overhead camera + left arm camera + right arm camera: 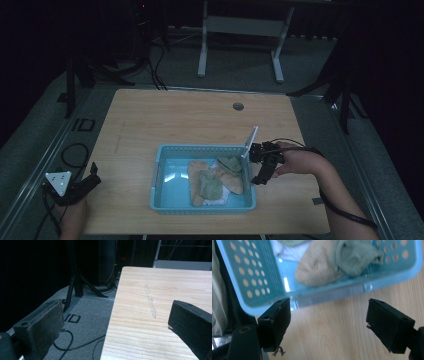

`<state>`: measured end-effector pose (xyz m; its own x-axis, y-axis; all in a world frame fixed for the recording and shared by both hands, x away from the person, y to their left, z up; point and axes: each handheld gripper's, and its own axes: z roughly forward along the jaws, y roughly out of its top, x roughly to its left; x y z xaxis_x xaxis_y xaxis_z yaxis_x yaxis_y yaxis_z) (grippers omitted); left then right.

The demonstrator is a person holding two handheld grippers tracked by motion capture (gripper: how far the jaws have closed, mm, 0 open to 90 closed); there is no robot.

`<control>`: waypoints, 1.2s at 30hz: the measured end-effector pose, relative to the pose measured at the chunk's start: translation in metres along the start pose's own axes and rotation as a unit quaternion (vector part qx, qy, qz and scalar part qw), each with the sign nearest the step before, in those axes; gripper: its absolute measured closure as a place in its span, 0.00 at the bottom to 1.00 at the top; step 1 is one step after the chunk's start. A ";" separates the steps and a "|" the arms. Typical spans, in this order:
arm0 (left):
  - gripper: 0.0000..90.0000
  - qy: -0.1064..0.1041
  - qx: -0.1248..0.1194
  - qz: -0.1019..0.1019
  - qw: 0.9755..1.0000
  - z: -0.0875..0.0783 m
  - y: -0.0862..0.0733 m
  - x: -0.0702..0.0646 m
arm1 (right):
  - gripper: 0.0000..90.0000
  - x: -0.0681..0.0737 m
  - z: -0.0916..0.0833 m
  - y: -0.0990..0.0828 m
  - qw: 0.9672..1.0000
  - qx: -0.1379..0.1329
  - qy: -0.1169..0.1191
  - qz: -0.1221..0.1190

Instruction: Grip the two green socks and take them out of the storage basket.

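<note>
Blue basket (160, 176) set at counter (165, 115) front centre; socks (215, 180) heaped in right half, left half of basket floor left bare. Wide bare wood seen behind and left of basket. Right hand-held gripper (262, 167) held just beside basket's right wall, narrow strip of counter left there. Left hand-held gripper (82, 185) parked at left front corner, well apart from basket.

A basket (165, 200) sits on the near half of the table (150, 120) — socks (215, 182) piled in its right part. The right gripper (262, 167) hangs just right of it, the left gripper (82, 182) at the table's near-left edge.
</note>
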<state>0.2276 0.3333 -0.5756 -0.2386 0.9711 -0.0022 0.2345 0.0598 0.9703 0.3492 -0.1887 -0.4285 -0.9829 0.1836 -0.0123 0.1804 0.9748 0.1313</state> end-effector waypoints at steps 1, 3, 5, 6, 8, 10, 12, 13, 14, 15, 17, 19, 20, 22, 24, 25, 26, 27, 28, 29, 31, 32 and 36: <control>0.00 0.000 -0.001 -0.001 1.000 0.000 0.000 0.000 | 0.22 0.000 0.001 0.003 1.000 0.000 0.000 -0.002; 0.00 -0.001 0.000 -0.001 1.000 0.000 0.000 0.000 | 0.23 0.001 0.004 0.011 1.000 0.000 0.001 -0.008; 0.00 -0.001 0.000 -0.001 1.000 0.000 0.000 0.000 | 0.23 0.002 0.006 0.016 1.000 0.003 0.002 -0.013; 0.00 -0.001 0.000 -0.001 1.000 0.000 0.000 0.000 | 0.23 0.002 0.007 0.019 1.000 0.004 0.003 -0.017; 0.00 -0.001 0.000 -0.001 1.000 0.000 0.000 0.000 | 0.23 0.003 0.009 0.024 1.000 0.006 0.003 -0.026; 0.00 -0.001 0.000 -0.001 1.000 0.000 0.000 0.000 | 0.24 0.004 0.011 0.029 1.000 0.005 0.004 -0.028; 0.00 -0.001 0.000 -0.001 1.000 0.000 0.000 0.000 | 0.24 0.005 0.013 0.035 0.999 0.004 0.004 -0.035; 0.00 -0.002 0.000 -0.001 1.000 0.000 0.000 0.000 | 0.24 0.006 0.014 0.038 0.999 0.003 0.005 -0.039; 0.00 -0.002 0.000 -0.001 1.000 0.000 0.000 0.000 | 0.24 0.007 0.014 0.041 0.999 0.002 0.006 -0.041; 0.00 -0.001 0.000 -0.001 1.000 0.000 0.000 0.000 | 0.24 0.008 0.015 0.045 0.999 0.001 0.007 -0.045; 0.00 -0.001 0.001 0.000 1.000 0.000 0.000 0.000 | 0.24 0.009 0.017 0.050 0.999 -0.001 0.008 -0.052; 0.00 -0.001 0.001 -0.001 1.000 0.000 0.000 0.000 | 0.24 0.010 0.019 0.057 0.998 0.001 0.008 -0.056; 0.00 -0.001 0.001 -0.001 1.000 0.000 0.000 0.000 | 0.24 0.011 0.020 0.060 0.998 0.001 0.010 -0.060; 0.00 -0.002 0.001 -0.001 1.000 0.000 0.000 0.001 | 0.24 0.013 0.022 0.066 0.998 -0.001 0.011 -0.065; 0.00 -0.002 0.001 0.000 1.000 0.000 0.000 0.001 | 0.24 0.015 0.024 0.072 0.997 -0.002 0.014 -0.071; 0.00 -0.002 0.001 0.000 1.000 0.000 0.000 0.001 | 0.24 0.016 0.025 0.074 0.997 -0.003 0.015 -0.074; 0.00 -0.002 0.001 0.000 1.000 0.000 0.000 0.001 | 0.24 0.017 0.027 0.077 0.997 -0.001 0.017 -0.077; 0.00 -0.003 0.001 0.000 1.000 0.000 0.000 0.001 | 0.24 0.017 0.029 0.080 0.997 0.002 0.019 -0.081; 0.00 -0.003 0.001 0.000 1.000 0.000 0.000 0.001 | 0.24 0.019 0.032 0.083 0.996 0.006 0.020 -0.084; 0.00 -0.003 0.001 0.000 1.000 0.000 0.000 0.001 | 0.24 0.019 0.033 0.085 0.996 0.007 0.021 -0.085; 0.00 -0.003 0.001 0.000 1.000 0.000 0.000 0.001 | 0.24 0.020 0.038 0.091 0.996 0.011 0.023 -0.089; 0.00 -0.003 0.001 -0.001 1.000 0.000 0.000 0.001 | 0.24 0.020 0.039 0.093 0.996 0.010 0.024 -0.089; 0.00 -0.003 0.001 0.000 1.000 0.000 0.000 0.001 | 0.24 0.022 0.045 0.100 0.995 0.014 0.026 -0.096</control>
<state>0.2276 0.3339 -0.5756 -0.2327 0.9725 -0.0044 0.2369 0.0611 0.9696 0.3470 -0.0814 -0.4605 -0.9998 -0.0128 0.0174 -0.0109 0.9945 0.1040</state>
